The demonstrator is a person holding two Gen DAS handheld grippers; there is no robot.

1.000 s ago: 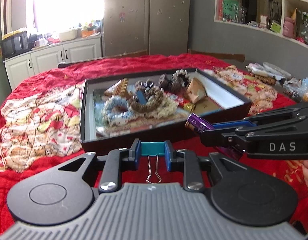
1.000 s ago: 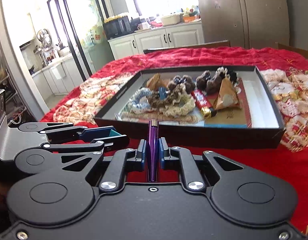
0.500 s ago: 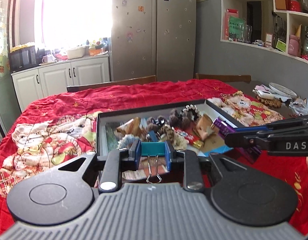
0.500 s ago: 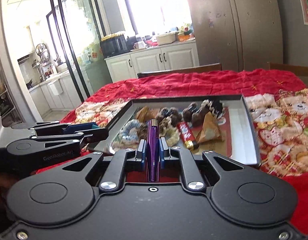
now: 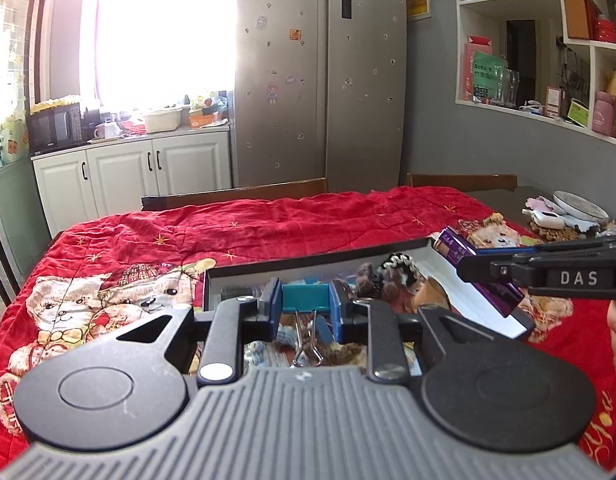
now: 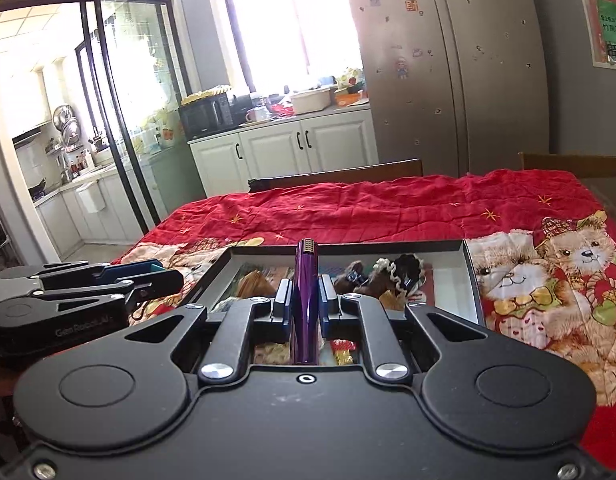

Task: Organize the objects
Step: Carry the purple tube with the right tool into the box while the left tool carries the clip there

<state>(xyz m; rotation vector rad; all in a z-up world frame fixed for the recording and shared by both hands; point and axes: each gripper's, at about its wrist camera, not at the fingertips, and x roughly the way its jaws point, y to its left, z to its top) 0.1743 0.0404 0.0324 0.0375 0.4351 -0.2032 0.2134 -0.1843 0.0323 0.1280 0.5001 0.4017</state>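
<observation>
Over the black tray on the red-covered tabletop, both tools hung. Left tool was clamped on a teal binder clip, right tool on an upright purple lighter; the tray's open space lay straight below and ahead, equally near both.

The left gripper looks like matt black plastic with shiny metal screws, clamped on a teal binder clip with bright wire handles. The right gripper pinches a glossy purple lighter. The red quilt is soft stitched cloth. The far fridge has brushed metal doors.
</observation>
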